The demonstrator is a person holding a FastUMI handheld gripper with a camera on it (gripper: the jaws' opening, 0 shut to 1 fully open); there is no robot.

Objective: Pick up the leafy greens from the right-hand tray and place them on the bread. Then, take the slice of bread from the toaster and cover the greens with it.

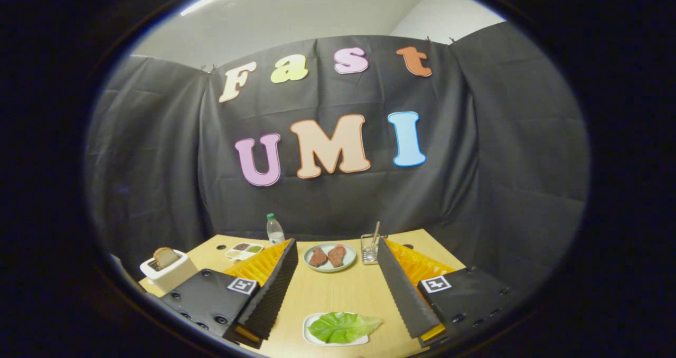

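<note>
- Gripper view: the gripper hangs above the wooden table, fingers spread wide with nothing between them, seemingly ready to come down on something.
- A leafy green lies on a small white plate, near, between the fingers.
- The toaster, far left, holds a bread slice upright for taking later.
- Farther off, a plate of meat waits centrally.
</note>
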